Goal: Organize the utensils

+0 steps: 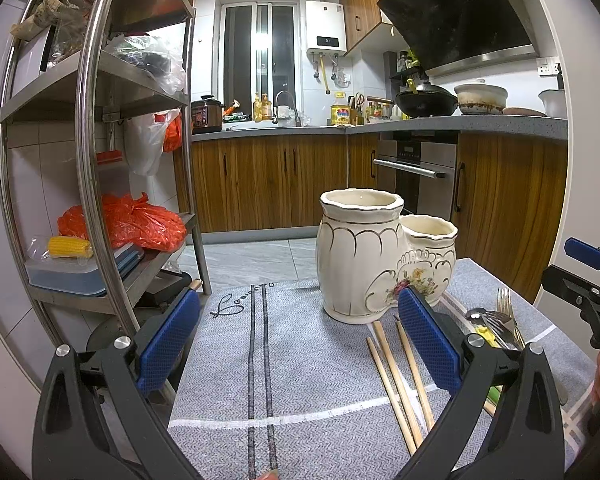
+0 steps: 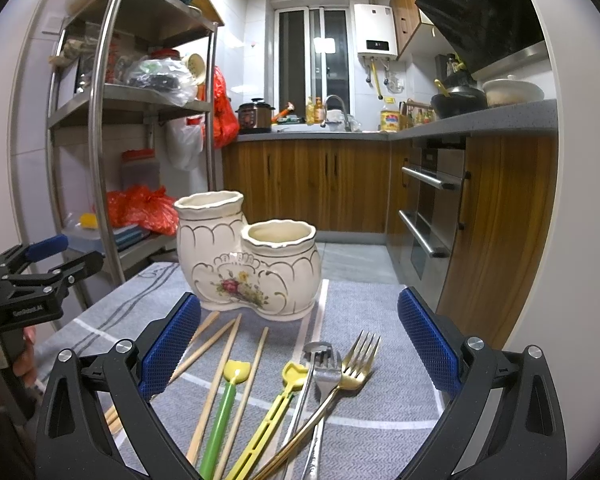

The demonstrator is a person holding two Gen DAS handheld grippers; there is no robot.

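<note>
A cream ceramic double holder (image 2: 252,264) with gold trim and a flower print stands on the grey cloth; both pots look empty. In front of it lie several wooden chopsticks (image 2: 220,344), a green-and-yellow utensil (image 2: 224,404), a yellow utensil (image 2: 276,404), a gold fork (image 2: 356,364) and a silver fork (image 2: 324,380). My right gripper (image 2: 299,344) hovers open over this pile. My left gripper (image 1: 299,344) is open to the left of the holder (image 1: 364,256), with chopsticks (image 1: 396,380) beside its right finger. The forks (image 1: 504,320) lie further right.
A steel shelf rack (image 1: 96,160) with bags and boxes stands left of the table. The grey cloth (image 1: 284,360) covers the table. Wooden cabinets, an oven (image 1: 416,172) and a counter lie beyond. Each gripper shows at the other view's edge (image 1: 592,292), (image 2: 24,284).
</note>
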